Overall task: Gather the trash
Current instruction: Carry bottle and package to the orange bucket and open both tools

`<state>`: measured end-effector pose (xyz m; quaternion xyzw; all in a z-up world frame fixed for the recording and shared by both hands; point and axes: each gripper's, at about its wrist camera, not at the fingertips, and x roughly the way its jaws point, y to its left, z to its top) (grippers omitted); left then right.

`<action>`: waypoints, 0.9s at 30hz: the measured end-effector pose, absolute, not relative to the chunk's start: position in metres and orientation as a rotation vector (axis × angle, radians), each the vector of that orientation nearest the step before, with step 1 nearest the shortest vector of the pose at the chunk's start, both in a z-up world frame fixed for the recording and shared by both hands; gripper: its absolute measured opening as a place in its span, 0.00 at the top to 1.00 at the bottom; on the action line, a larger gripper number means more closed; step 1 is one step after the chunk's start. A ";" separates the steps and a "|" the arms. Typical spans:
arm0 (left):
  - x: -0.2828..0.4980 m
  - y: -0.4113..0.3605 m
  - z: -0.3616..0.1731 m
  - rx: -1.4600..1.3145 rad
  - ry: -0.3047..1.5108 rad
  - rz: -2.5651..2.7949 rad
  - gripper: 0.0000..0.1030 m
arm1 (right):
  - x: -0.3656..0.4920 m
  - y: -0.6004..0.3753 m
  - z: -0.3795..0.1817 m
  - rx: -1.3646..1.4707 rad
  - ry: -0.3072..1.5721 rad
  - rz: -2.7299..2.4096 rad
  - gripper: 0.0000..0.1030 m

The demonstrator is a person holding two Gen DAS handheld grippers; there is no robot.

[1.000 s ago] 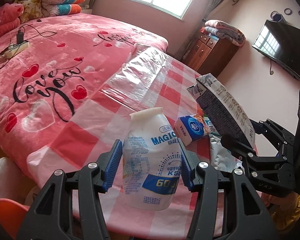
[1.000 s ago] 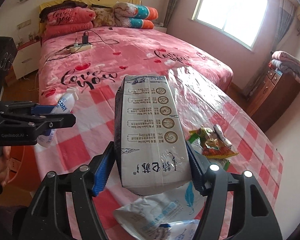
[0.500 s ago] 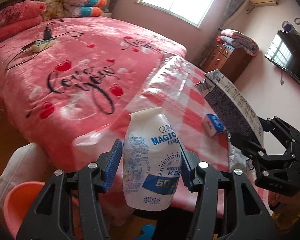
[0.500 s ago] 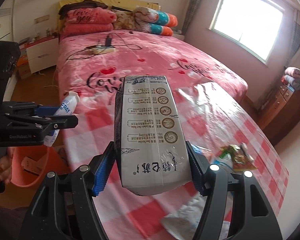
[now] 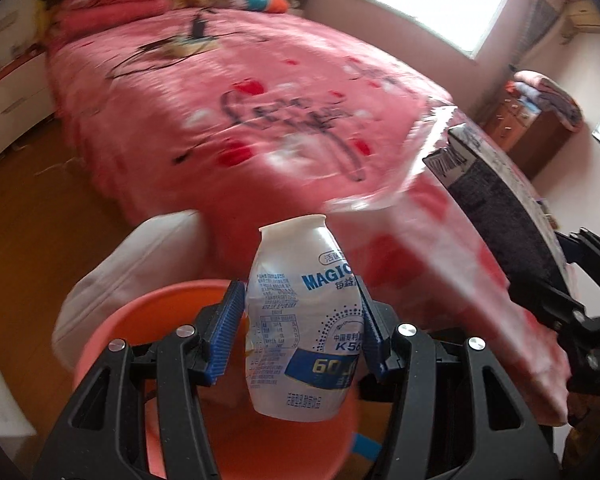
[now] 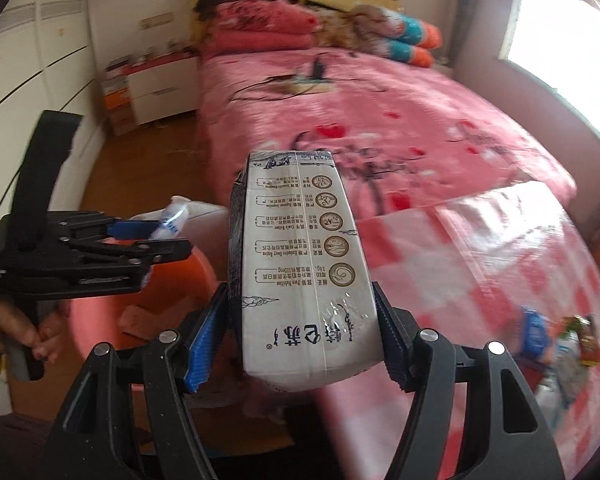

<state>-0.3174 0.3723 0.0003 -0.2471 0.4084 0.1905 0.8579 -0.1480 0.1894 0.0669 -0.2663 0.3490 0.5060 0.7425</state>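
My left gripper [image 5: 300, 328] is shut on a white yogurt-drink bottle [image 5: 304, 312] with blue print, held above an orange bin [image 5: 148, 320] on the floor. My right gripper [image 6: 300, 328] is shut on a grey-and-white milk carton [image 6: 304, 272], held beside the table edge. In the right wrist view the left gripper [image 6: 156, 240] with the bottle [image 6: 172, 220] hangs over the orange bin [image 6: 180, 280]. The carton [image 5: 500, 196] and right gripper [image 5: 572, 292] show at the right of the left wrist view.
A table with a red-checked cloth [image 6: 500, 264] carries a blue tissue pack [image 6: 536, 328] and snack wrappers [image 6: 584, 340] at its right. A pink bed [image 5: 260, 100] lies beyond. A white cushion [image 5: 148, 248] sits behind the bin. A white dresser [image 6: 156, 84] stands by the wall.
Both grippers have swung left and down off the table with their loads. The orange bin now lies under the left gripper. The table trash has slid to the right edge.
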 end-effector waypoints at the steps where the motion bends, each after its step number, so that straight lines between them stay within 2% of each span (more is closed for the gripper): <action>1: -0.323 0.375 -0.003 -0.523 0.864 0.414 0.47 | -0.154 0.195 0.064 -0.591 0.773 1.128 0.34; 14: -0.367 0.408 -0.034 -0.487 0.941 0.620 0.46 | -0.210 0.242 0.013 -0.651 0.917 1.285 0.34; 17: -0.370 0.412 -0.032 -0.464 0.954 0.684 0.34 | -0.221 0.244 0.002 -0.659 0.967 1.328 0.33; 19: -0.373 0.414 -0.028 -0.444 0.946 0.724 0.26 | -0.227 0.241 -0.002 -0.660 0.976 1.363 0.25; 20: -0.374 0.415 -0.025 -0.435 0.941 0.736 0.25 | -0.229 0.240 -0.002 -0.660 0.970 1.364 0.17; 21: -0.374 0.415 -0.022 -0.426 0.937 0.745 0.23 | -0.229 0.237 -0.002 -0.655 0.963 1.363 0.15; 27: -0.357 0.401 0.002 -0.342 0.892 0.766 0.15 | -0.219 0.214 0.007 -0.590 0.928 1.316 0.14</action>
